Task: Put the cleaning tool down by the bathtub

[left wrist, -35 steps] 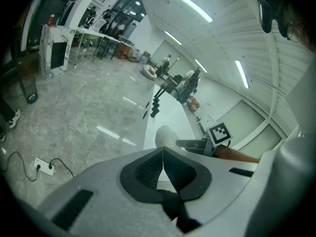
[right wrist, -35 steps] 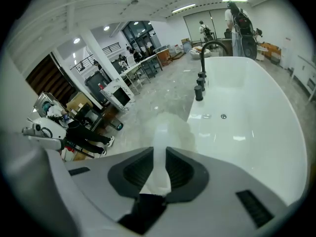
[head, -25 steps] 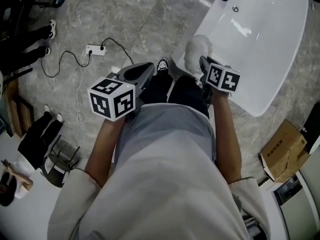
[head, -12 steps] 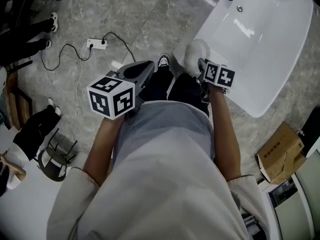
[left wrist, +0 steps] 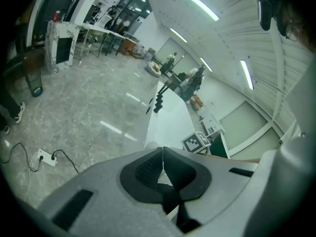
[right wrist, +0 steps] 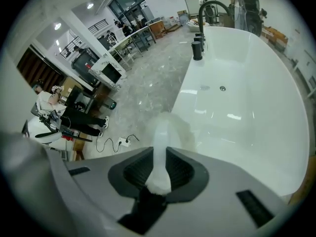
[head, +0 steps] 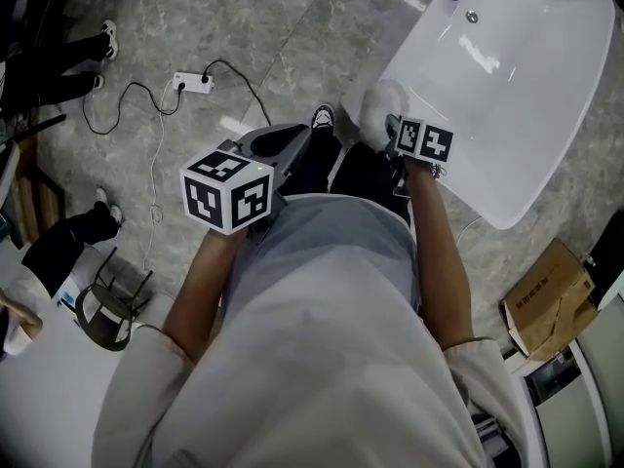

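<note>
Right gripper (right wrist: 158, 154) is clamping the white fluffy cleaning tool (right wrist: 167, 130) by its stem, holding it at the glossy white bathtub (head: 517, 86) rim; left gripper (left wrist: 162, 157) is sitting closed, gripping nothing.

A grey marbled floor (head: 244, 27) is seen throughout, with ceiling lights reflected in it. A white power strip (head: 191, 82) is laid on it, with a black cable (head: 230, 64) plugged in. A cardboard box (head: 549, 298) is set at the right. Long light strips (left wrist: 197, 4) are mounted on the white panelled ceiling (left wrist: 237, 33), and tables (left wrist: 96, 31) are ranged far back.
</note>
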Demonstrator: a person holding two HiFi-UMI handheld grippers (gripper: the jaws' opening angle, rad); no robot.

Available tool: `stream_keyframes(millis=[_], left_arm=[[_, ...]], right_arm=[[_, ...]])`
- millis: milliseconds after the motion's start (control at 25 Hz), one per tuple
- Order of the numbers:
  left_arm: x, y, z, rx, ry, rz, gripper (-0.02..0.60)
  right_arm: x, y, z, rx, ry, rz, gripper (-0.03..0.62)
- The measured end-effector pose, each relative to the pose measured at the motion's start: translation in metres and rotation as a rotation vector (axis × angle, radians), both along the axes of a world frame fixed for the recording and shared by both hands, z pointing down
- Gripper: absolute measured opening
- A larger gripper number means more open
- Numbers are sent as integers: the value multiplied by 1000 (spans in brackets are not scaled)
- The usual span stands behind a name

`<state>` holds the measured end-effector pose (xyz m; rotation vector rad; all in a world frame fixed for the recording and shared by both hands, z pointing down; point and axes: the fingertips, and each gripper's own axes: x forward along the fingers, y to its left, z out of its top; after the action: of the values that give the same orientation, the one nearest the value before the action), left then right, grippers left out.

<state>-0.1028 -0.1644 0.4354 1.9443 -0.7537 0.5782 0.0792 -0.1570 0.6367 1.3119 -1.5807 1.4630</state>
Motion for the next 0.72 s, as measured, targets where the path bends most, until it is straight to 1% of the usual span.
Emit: stream_keyframes(millis=[360, 560, 720], left_arm=[[-5, 4, -3, 5, -7, 4, 6], [-6, 5, -2, 5, -8, 10, 6], [-5, 3, -2, 6, -9, 17, 6]], right_arm=[[-4, 7, 8, -22, 8, 2, 72], [0, 8, 15, -34, 24, 24, 72], [1, 8, 20, -44, 23, 21, 72]])
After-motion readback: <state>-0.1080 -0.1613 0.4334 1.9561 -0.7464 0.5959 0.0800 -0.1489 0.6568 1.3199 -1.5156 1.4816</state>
